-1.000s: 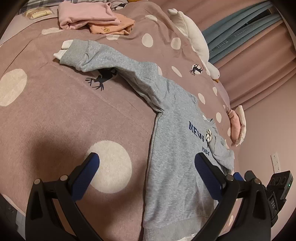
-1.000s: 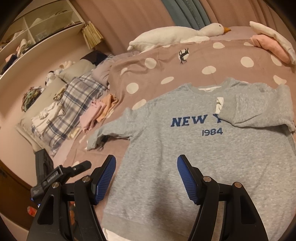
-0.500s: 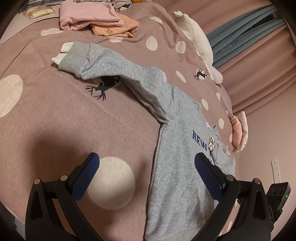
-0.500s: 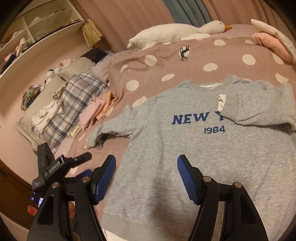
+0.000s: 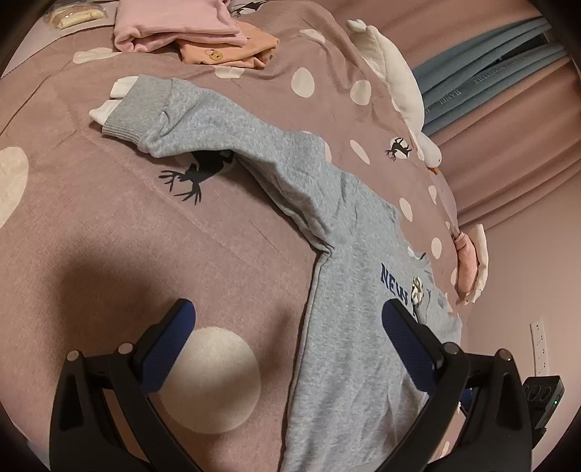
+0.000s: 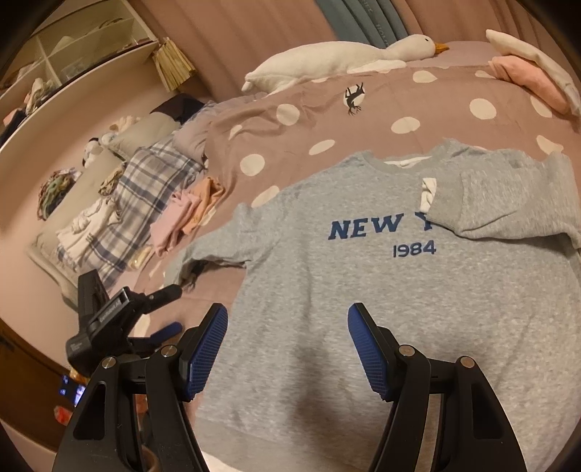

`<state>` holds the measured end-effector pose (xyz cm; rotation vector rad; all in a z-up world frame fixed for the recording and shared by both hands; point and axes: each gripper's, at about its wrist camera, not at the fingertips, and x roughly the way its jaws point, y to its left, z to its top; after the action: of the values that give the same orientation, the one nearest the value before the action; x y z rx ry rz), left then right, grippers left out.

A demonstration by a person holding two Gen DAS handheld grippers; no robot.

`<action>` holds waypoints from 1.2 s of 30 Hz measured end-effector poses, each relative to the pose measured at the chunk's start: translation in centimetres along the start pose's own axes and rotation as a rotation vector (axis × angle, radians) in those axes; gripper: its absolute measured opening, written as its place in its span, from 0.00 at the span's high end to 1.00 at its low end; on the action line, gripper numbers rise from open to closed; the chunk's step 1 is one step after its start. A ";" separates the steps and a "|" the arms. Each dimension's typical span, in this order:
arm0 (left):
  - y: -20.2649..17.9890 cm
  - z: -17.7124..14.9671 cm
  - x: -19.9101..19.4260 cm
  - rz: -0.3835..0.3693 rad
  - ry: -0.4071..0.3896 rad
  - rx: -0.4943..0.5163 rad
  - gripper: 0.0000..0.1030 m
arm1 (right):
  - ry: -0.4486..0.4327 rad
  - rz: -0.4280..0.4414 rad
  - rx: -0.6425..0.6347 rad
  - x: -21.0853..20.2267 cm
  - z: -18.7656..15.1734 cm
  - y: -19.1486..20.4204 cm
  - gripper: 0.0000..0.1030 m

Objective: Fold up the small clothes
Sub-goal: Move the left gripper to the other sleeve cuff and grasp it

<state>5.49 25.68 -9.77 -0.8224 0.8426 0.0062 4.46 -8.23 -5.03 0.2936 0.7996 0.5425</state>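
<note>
A small grey sweatshirt (image 6: pixel 381 283) printed "NEW Y… 1984" lies face up on the pink polka-dot bedspread (image 6: pixel 363 119). Its right sleeve (image 6: pixel 508 203) is folded across the chest. Its left sleeve (image 5: pixel 225 130) stretches out flat, with the cuff (image 5: pixel 134 109) far from the body. My left gripper (image 5: pixel 287 326) is open and empty above the bedspread, by the sweatshirt's left side below the armpit. It also shows in the right wrist view (image 6: pixel 159 308). My right gripper (image 6: pixel 287 337) is open and empty over the lower front of the sweatshirt.
Folded pink and orange clothes (image 5: pixel 196 32) lie beyond the sleeve cuff. A white goose plush (image 6: pixel 337 61) lies along the far edge. A pink and white bundle (image 6: pixel 533 72) sits at the far right. A plaid blanket (image 6: pixel 145 192) and shelves (image 6: pixel 72 54) are at left.
My left gripper has moved left and forward, so the outstretched sleeve now fills more of its view. My right gripper has barely moved. Both stay open.
</note>
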 end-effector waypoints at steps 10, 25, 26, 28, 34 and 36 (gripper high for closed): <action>3.7 1.5 -1.0 -0.004 -0.023 -0.147 0.00 | -0.002 -0.016 0.010 -0.3 0.0 -0.9 0.33; 7.7 8.9 1.2 -0.134 -0.100 -0.361 0.00 | 0.021 -0.018 0.042 -0.1 0.3 -3.2 0.33; 7.9 9.5 1.3 -0.123 -0.113 -0.364 0.00 | 0.023 -0.017 0.047 0.0 0.3 -3.4 0.33; 8.3 10.3 1.5 -0.104 -0.136 -0.367 0.00 | 0.024 -0.013 0.059 0.0 0.4 -3.9 0.33; 8.6 11.7 1.4 -0.042 -0.190 -0.373 0.03 | 0.031 -0.008 0.073 0.1 0.3 -4.7 0.33; 8.5 11.9 1.3 -0.009 -0.203 -0.370 0.15 | 0.032 -0.006 0.081 0.0 0.2 -5.0 0.33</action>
<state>11.57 38.93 -11.54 -1.1522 0.6532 0.2399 6.34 -12.38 -7.10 0.3576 0.8544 0.5105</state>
